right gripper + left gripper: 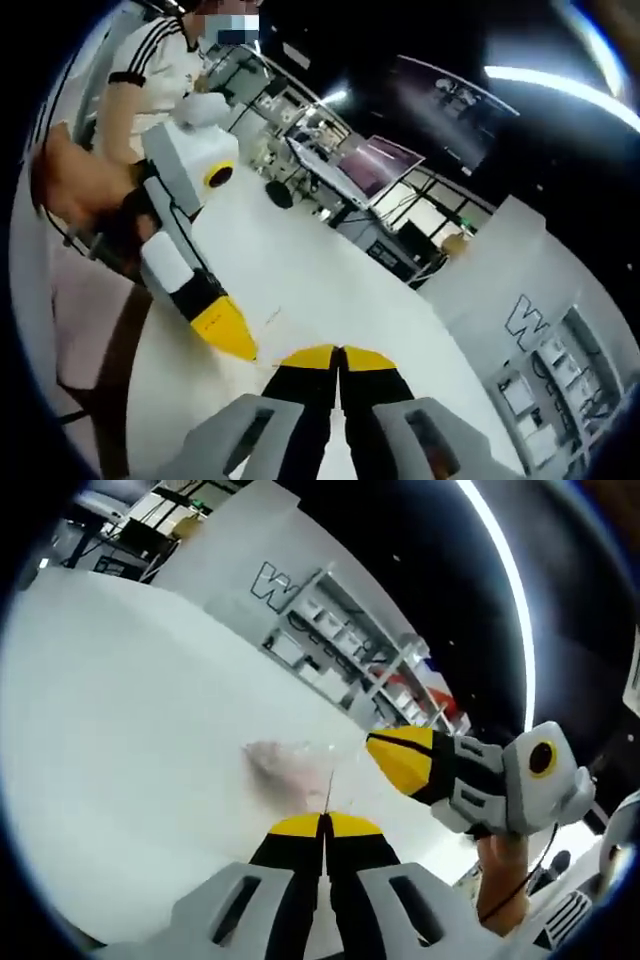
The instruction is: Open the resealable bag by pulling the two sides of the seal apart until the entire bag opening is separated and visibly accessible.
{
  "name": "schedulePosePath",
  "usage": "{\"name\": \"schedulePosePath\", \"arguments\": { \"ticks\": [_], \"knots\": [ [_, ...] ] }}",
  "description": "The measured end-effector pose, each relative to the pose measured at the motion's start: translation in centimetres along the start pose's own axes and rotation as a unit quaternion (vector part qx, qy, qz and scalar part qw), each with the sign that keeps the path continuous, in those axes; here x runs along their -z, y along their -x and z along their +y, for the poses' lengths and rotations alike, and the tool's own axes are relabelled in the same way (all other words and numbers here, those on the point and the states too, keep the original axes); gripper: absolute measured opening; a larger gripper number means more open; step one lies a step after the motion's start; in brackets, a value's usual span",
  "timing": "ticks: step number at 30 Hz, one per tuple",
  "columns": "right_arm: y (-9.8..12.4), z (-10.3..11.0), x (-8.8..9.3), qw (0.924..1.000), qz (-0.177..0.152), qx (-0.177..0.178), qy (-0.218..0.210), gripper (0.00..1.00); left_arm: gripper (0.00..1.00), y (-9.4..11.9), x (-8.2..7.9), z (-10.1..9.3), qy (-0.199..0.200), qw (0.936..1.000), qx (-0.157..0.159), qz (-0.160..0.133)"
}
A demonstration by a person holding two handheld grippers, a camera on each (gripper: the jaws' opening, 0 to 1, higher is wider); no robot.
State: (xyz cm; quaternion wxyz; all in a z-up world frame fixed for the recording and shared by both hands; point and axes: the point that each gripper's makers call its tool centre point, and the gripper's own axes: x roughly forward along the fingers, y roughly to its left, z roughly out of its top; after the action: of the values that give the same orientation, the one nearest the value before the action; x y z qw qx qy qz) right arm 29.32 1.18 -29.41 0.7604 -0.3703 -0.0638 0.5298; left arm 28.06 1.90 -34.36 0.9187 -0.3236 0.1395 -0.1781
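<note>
Left tongs [325, 823] pinch shut on the clear bag [290, 762] above the white table [120, 730]; right tongs [339, 354] are closed too, grip unclear.

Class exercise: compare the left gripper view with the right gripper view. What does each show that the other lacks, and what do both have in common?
Left gripper view: the clear resealable bag on the white table, its edge pinched in the left gripper, and shelving behind.

Right gripper view: a person's striped sleeve and a raised dark screen.

Both: each view's own gripper looks shut, the right gripper included, with the other gripper's yellow tip nearby.
</note>
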Motion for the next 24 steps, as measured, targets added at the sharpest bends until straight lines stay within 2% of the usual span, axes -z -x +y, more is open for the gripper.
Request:
{"name": "schedulePosePath", "arguments": {
  "ticks": [3, 4, 9, 11, 12, 14, 17, 24],
  "knots": [
    [-0.2, 0.9, 0.3, 0.9998, 0.008, -0.014, -0.011, 0.09, 0.01, 0.0, 0.3, -0.1, -0.001, 1.0000, 0.001, 0.003],
    [-0.3, 1.2, 0.8, 0.9996, 0.021, -0.020, -0.005, 0.10, 0.01, 0.0, 0.4, -0.2, -0.002, 1.0000, 0.002, 0.003],
    [-1.1, 2.2, 1.6, 0.9984, 0.039, -0.040, -0.002, 0.09, 0.01, 0.2, 0.6, -0.6, -0.006, 1.0000, 0.002, 0.004],
    [-1.3, 2.2, 1.8, 0.9981, 0.043, -0.043, -0.001, 0.05, 0.01, 0.3, 0.6, -0.7, -0.007, 1.0000, 0.002, 0.003],
    [-1.2, 2.0, 1.7, 0.9984, 0.041, -0.040, 0.002, 0.00, 0.01, 0.3, 0.6, -0.7, -0.009, 1.0000, 0.001, 0.004],
    [-1.1, 0.4, 0.4, 0.9998, 0.013, -0.005, 0.014, 0.00, 0.01, 0.3, 1.0, -0.8, -0.007, 0.9999, 0.001, 0.010],
    [-0.8, -0.8, -0.4, 0.9995, -0.003, 0.025, 0.017, 0.00, 0.01, 0.2, 1.2, -0.9, -0.001, 0.9999, 0.001, 0.014],
    [-1.3, -0.4, 0.5, 0.9995, 0.006, 0.025, 0.017, 0.00, 0.04, 0.4, 0.9, -0.7, 0.010, 1.0000, 0.001, 0.001]
  ]
}}
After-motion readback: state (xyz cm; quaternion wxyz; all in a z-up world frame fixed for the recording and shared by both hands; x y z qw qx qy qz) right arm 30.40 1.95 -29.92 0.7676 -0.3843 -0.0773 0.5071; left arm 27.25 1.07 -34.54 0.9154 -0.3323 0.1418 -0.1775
